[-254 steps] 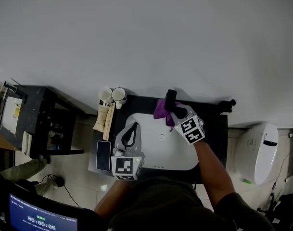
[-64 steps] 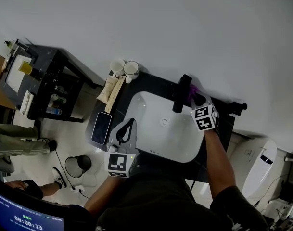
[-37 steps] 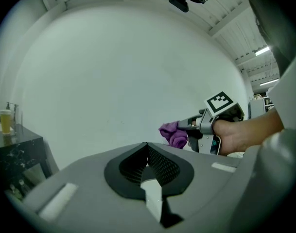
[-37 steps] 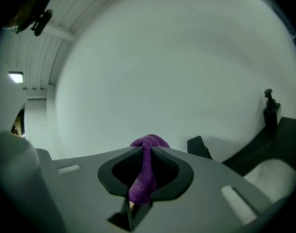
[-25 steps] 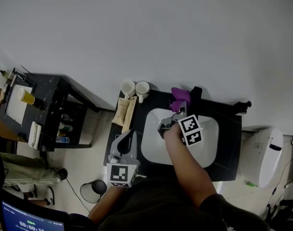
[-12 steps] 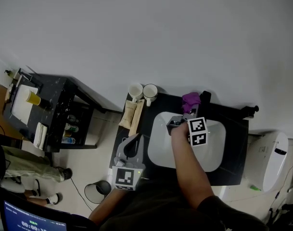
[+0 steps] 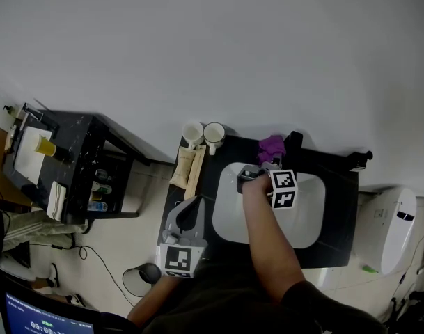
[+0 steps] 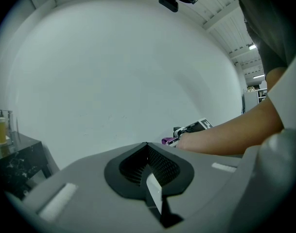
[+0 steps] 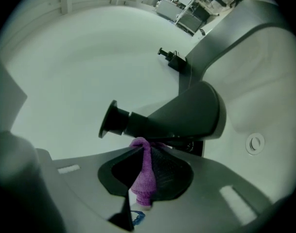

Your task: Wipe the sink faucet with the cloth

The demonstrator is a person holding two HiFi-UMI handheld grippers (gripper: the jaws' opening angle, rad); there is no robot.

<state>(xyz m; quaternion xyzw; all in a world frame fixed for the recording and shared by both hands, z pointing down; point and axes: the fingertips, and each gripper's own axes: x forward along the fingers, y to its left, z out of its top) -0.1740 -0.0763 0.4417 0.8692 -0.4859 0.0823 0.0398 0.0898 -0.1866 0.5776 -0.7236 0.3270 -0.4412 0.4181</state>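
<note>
The right gripper (image 9: 143, 152) is clenched on the purple cloth (image 9: 144, 171), pressed under the black faucet (image 9: 182, 115) behind the white sink (image 7: 302, 221). The faucet's long body lies crosswise, flanged end pointing left. The left gripper (image 8: 148, 149) is closed, empty.

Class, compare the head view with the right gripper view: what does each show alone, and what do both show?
Head view only: two white cups, the left gripper, a toilet. Right gripper view only: the grip itself, the right gripper with jaws shut on the purple cloth. Both: that cloth, the black faucet, the white sink.
</note>
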